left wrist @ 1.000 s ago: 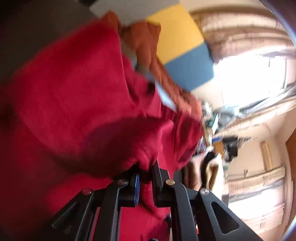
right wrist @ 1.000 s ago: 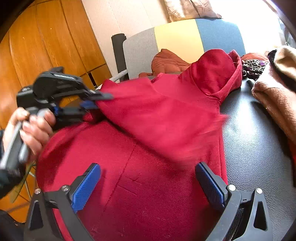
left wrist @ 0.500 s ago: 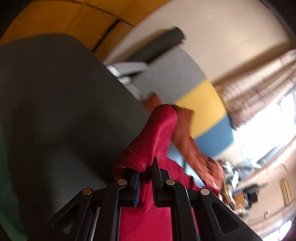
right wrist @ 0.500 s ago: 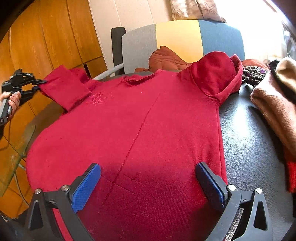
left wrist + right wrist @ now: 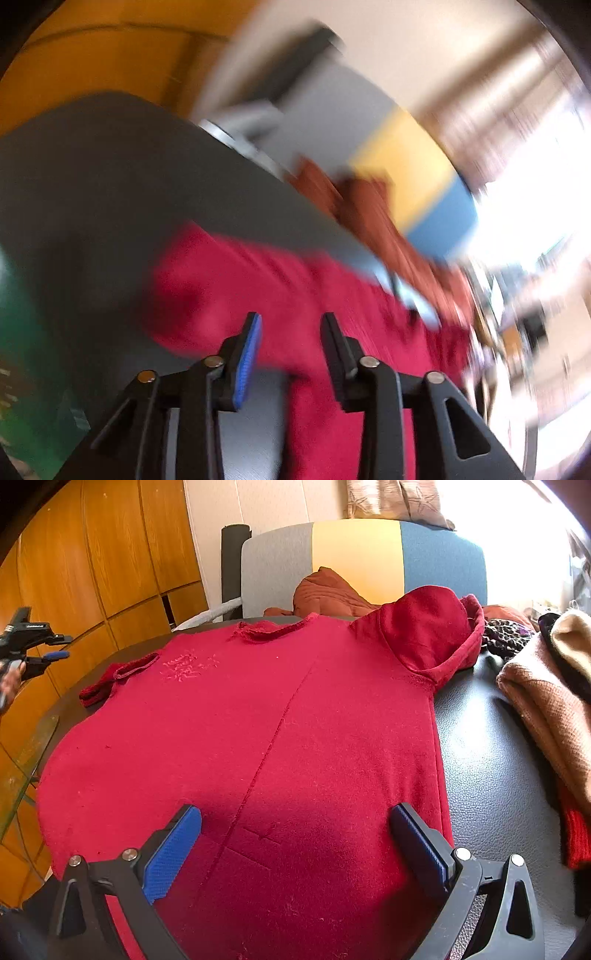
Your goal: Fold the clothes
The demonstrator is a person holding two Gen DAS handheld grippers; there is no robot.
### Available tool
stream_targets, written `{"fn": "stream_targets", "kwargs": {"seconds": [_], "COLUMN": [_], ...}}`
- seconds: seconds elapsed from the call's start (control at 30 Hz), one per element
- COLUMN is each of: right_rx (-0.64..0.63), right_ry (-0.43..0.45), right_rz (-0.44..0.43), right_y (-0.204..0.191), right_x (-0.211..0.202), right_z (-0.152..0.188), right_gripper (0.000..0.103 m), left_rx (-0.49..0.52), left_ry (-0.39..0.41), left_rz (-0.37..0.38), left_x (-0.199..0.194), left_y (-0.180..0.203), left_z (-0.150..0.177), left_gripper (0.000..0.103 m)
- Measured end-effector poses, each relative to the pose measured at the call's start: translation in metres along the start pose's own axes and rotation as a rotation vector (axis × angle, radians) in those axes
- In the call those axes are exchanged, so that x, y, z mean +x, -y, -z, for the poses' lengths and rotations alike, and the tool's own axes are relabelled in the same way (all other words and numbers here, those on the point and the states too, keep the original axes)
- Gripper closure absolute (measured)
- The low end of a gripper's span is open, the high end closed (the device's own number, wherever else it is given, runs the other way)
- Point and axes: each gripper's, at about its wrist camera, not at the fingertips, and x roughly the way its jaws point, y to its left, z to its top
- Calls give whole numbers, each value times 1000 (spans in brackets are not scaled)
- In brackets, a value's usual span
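Note:
A red sweater (image 5: pixel 258 720) lies spread flat on the dark table (image 5: pixel 491 760), neck towards the far edge. Its left sleeve (image 5: pixel 118 675) lies stretched out on the table; its right sleeve (image 5: pixel 432 635) is folded up at the far right. My left gripper (image 5: pixel 59 647) hovers off the table's left edge, a hand on its handle. Its jaws are opening, apart from the cloth, with nothing between them. In the blurred left wrist view the left gripper (image 5: pixel 291 325) hangs above the red sleeve (image 5: pixel 258 280). My right gripper (image 5: pixel 295 827) stands wide open over the sweater's lower hem.
A rust-coloured garment (image 5: pixel 328 594) lies at the far edge before a grey, yellow and blue chair back (image 5: pixel 362 557). Folded tan and brown clothes (image 5: pixel 546 694) are stacked at the right. Wooden cabinet doors (image 5: pixel 103 561) stand at the left, with a glass shelf (image 5: pixel 22 757) below.
My left gripper carried the left sleeve outward to the left, then let go; the sleeve now lies flat on the table. The right gripper has stayed put.

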Motion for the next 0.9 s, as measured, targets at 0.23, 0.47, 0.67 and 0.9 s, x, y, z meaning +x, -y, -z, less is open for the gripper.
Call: {"fn": "stream_targets", "kwargs": {"seconds": [0.23,0.47,0.67,0.9], "right_rx": [-3,2,7,4], "right_ry": [1,8,14,14], "right_rz": [3,-7,-18,-19], "right_y": [0,1,3,4], "right_x": [1,0,0,1], "right_z": [0,1,1,0], "right_gripper": [0,0,0,0], "left_rx": [-140,-393,-481,-522], "left_ry": [-227,-101,162,402], "left_rz": [192,182,20,-247], "left_x": [85,109,57,-37], "left_y": [25,2,-51,-97], "left_z": [44,33,-8,-41], "left_gripper": [56,58,81,92]}}
